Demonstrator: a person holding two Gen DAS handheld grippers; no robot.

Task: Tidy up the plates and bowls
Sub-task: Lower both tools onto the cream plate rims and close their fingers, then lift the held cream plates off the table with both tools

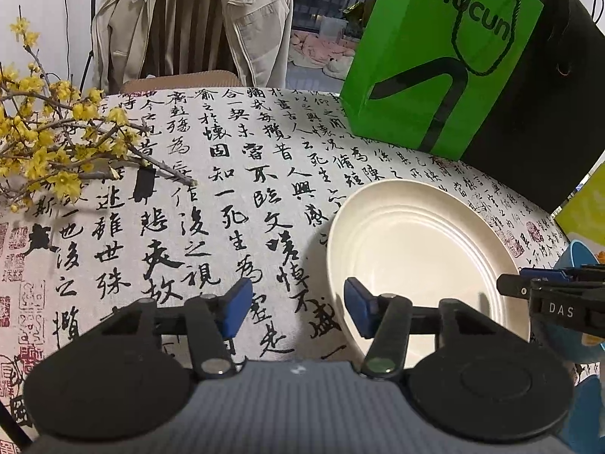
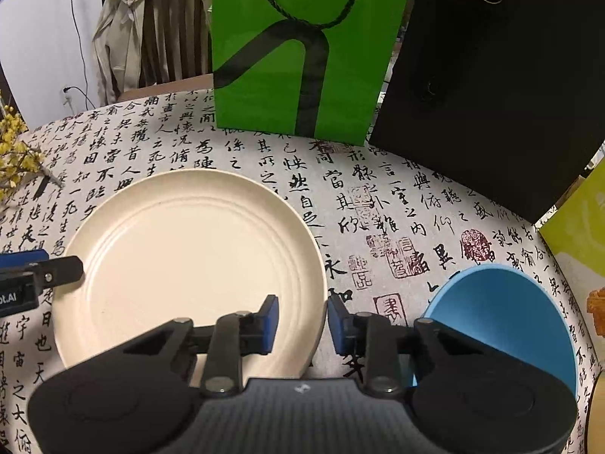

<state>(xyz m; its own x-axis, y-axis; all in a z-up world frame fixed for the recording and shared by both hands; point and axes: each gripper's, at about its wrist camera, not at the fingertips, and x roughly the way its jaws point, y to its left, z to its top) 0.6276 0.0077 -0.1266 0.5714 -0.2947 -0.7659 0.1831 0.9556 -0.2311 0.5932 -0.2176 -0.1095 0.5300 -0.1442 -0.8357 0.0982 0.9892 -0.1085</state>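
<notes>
Both grippers straddle the cream plate [image 2: 189, 249] rim, jaws parted, nothing clamped.
Right gripper [image 2: 302, 323], left gripper [image 1: 298, 308]: pinch rim squarely, lift level.

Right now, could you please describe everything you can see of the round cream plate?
The round cream plate looks like matte plastic or ceramic, with concentric ridges around a flat centre. It lies upright, flat and empty on the calligraphy-print tablecloth. The right gripper straddles its near-right rim, with no clear contact visible.
</notes>
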